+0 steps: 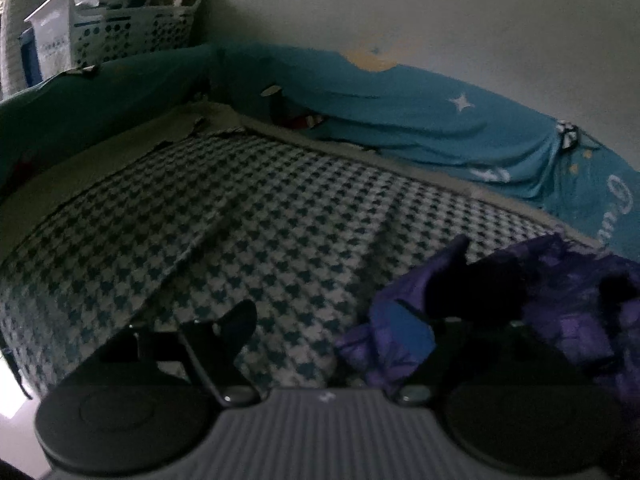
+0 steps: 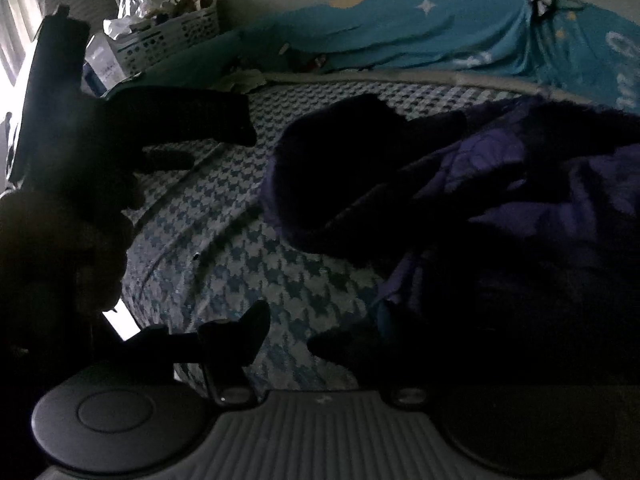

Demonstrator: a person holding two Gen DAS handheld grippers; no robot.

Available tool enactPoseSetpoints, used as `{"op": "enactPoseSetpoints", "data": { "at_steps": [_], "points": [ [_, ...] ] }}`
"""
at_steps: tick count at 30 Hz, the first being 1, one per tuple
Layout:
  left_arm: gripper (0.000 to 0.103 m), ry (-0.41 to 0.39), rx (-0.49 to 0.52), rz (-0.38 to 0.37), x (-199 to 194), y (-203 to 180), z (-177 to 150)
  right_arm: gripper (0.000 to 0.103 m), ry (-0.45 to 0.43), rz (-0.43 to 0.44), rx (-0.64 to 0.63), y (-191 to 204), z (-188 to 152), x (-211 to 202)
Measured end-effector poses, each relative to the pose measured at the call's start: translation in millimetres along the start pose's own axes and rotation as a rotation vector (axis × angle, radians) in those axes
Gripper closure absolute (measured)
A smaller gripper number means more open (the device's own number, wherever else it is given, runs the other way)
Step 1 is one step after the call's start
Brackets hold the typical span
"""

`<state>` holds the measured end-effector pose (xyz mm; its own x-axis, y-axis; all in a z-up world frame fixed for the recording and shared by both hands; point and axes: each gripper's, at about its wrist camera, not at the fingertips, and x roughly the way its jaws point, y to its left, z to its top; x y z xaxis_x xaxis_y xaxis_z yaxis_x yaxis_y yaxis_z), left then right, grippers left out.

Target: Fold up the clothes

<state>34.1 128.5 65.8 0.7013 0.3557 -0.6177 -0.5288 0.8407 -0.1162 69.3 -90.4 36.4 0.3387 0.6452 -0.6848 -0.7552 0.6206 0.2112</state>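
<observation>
Holding the left tongs spread wide above the bed, with only the bedspread showing in the gap. Keeping their left finger clear over the checks and their right finger dark against the near left edge of the garment, beside a blue patch on the cloth (actual contact too dim to tell). Gripping nothing there.

Holding the right tongs partly open too, narrower than the left pair, again with checked cloth and no garment between the fingers. Pointing both pairs down and toward the far side of the bed. Catching the left tongs as a black silhouette at the left of the right wrist view, over the bedspread and apart from the garment.

Leaving the garment, purple with a much darker part, lying crumpled and unfolded on the right half of the bedspread, reaching from the near edge toward the far one. Seeing its folds only poorly in the gloom.

Looking past it to a teal blanket with a white star, bunched along the far side against the wall. Noting a perforated basket stuffed with bags at the far left, raised above the bed.
</observation>
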Motion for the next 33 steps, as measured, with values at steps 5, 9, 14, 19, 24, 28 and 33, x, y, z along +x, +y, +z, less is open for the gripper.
{"op": "enactPoseSetpoints", "data": {
  "at_steps": [5,9,14,19,24,28,33],
  "points": [
    [0.015,-0.051,0.044,-0.025,-7,-16,3,0.042,-0.048,-0.063,-0.006,2,-8,-14],
    [0.01,-0.05,0.067,-0.058,-4,-27,4,0.042,-0.078,-0.117,0.009,2,-12,-23],
    [0.007,-0.048,0.11,-0.058,4,-40,2,0.039,-0.097,-0.161,0.098,-11,-17,-32],
    [0.001,-0.036,0.134,-0.067,12,-49,0,0.039,-0.12,-0.187,0.158,-20,-20,-37],
    [0.0,-0.023,0.176,-0.043,21,-58,-5,0.039,-0.138,-0.208,0.178,-21,-22,-40],
    [0.0,0.004,0.169,-0.029,30,-60,-7,0.038,-0.13,-0.21,0.205,-25,-24,-39],
    [0.001,0.021,0.162,-0.012,38,-58,-10,0.038,-0.126,-0.21,0.242,-30,-26,-40]
  ]
}}
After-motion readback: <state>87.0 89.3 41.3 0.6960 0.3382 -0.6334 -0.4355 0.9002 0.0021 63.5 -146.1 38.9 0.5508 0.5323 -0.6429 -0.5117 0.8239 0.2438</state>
